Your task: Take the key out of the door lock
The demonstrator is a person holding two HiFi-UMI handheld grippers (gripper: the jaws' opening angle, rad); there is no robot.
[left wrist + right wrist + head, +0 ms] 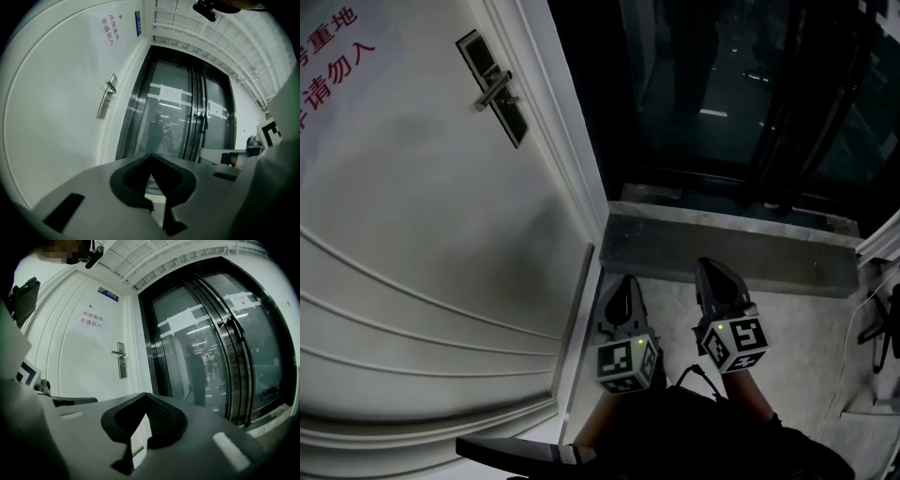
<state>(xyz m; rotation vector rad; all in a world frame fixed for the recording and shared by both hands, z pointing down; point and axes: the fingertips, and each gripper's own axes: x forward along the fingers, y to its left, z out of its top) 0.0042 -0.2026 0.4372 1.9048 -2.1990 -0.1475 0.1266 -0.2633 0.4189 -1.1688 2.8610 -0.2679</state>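
The white door [422, 234] fills the left of the head view. On it sits a dark lock plate with a silver lever handle [494, 87], which also shows as the lock plate [107, 96] in the left gripper view and the lock plate [121, 359] in the right gripper view. I cannot make out a key at this distance. My left gripper [626, 281] and right gripper [706, 265] hang low, side by side over the floor, far from the lock. Both point forward with their jaws together and hold nothing. The left gripper's tips [151, 157] and the right gripper's tips [144, 397] meet.
Dark glass sliding doors [741, 84] stand to the right of the white door frame [572, 141], behind a grey stone threshold [722, 246]. A sign with red characters [328, 47] is stuck high on the door. Cables [879, 323] hang at the right edge.
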